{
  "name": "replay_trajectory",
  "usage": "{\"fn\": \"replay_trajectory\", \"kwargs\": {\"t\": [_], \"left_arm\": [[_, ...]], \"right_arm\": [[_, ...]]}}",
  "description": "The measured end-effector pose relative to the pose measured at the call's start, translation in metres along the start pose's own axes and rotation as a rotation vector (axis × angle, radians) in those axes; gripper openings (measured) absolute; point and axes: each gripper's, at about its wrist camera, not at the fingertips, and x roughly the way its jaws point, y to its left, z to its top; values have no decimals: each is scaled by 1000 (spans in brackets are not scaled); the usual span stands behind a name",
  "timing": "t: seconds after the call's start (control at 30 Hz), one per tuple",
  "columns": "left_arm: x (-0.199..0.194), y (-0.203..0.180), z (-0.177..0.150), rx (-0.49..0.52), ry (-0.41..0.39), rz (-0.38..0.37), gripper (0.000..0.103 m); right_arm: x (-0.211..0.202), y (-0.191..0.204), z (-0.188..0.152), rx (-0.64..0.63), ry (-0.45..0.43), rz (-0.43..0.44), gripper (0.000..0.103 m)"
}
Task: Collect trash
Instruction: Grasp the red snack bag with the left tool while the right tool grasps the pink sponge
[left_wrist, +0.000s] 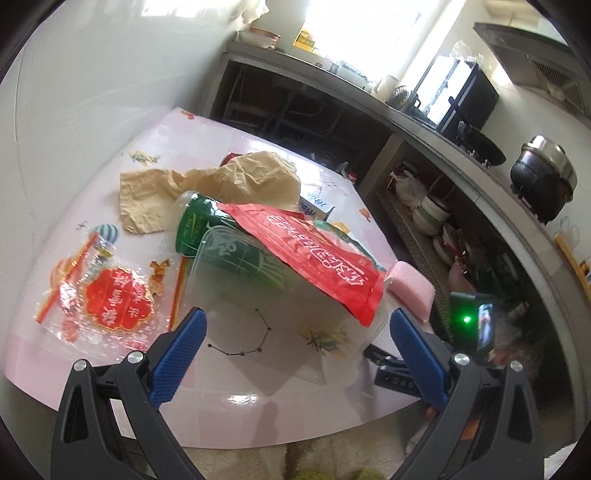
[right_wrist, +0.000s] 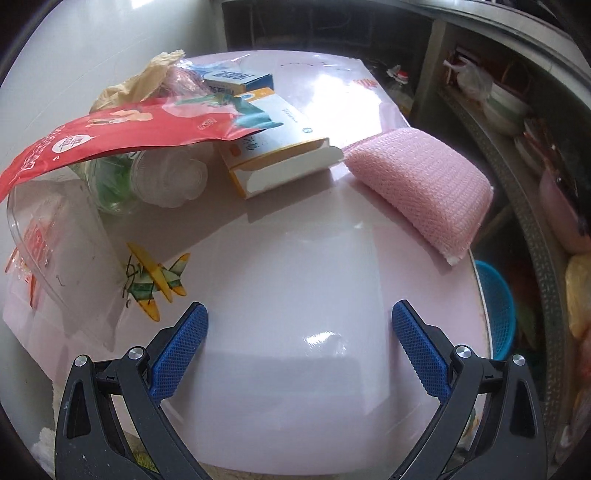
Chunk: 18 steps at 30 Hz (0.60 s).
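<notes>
Blue pads of left gripper spread wide, nothing between, low over near edge of pink table. Just ahead, clear tub on its side, mouth toward camera, rim near the fingertips. Green cup lying behind, partly inside tub. Red pouch draped over cup and tub, corner hanging past tub's right edge. Tan paper, crumpled, behind cup. Clear wrapper with red label flat on table, left of tub. Pink sponge at table's right edge, beside pouch.

Right gripper likewise wide open, empty, over bare table. Sponge ahead right, by table edge. Open box ahead, its end just beside sponge. Second box farther back. Pouch left, over cup and tub. Tan paper at rear left. Blue basket below table edge, right.
</notes>
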Motion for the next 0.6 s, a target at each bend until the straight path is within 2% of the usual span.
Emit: {"fn": "replay_trajectory", "kwargs": {"t": [0.17,0.27,0.5,0.6], "left_arm": [[13,6,12,-73,8,-144,94],[22,5,18,-98,27,-202,92],[54,22,30,-255,106,-267,75],[63,21,33,-252,116,-246,59]], "right_arm": [[0,0,-2,0,-11,8,96],[4,-1,3,-1,-18,5,96],[7,0,8,3,-9,0,96],[7,0,8,4,-11,-1,96]]}}
